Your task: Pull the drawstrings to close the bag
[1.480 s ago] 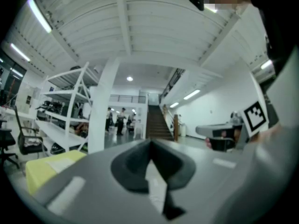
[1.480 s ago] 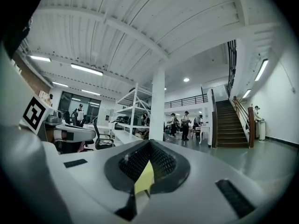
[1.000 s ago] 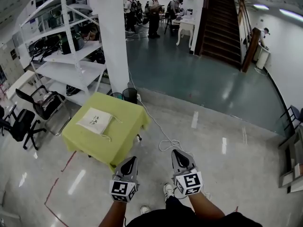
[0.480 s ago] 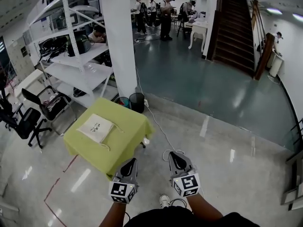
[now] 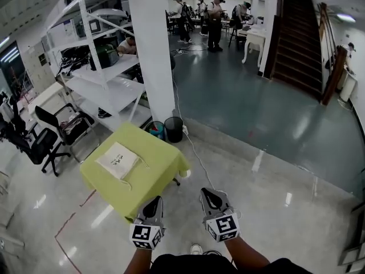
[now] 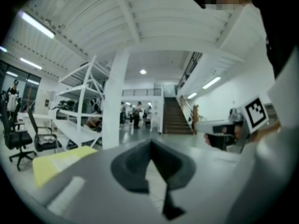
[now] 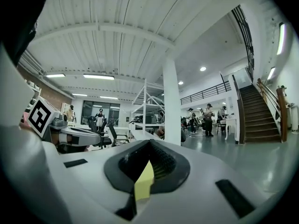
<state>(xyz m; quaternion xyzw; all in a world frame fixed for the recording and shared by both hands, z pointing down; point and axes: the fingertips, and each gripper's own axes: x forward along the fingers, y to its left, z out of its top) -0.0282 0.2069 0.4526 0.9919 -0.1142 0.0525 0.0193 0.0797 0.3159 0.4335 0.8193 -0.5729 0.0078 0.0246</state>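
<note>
Polished floor lies below the left tool and right tool, both closed tight and empty; ahead-left, the bag rests on the worktop

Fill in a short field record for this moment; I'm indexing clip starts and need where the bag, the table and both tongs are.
place: open hall, glossy floor
table: covered in a yellow-green cloth, ahead and left of the person
bag: white, lying flat on the table, nothing touching it
drawstrings: loose cords on the cloth beside the bag
left tongs: shut, empty, held near the body, short of the bag
right tongs: shut, empty, over the floor
task: not yet begun
</note>
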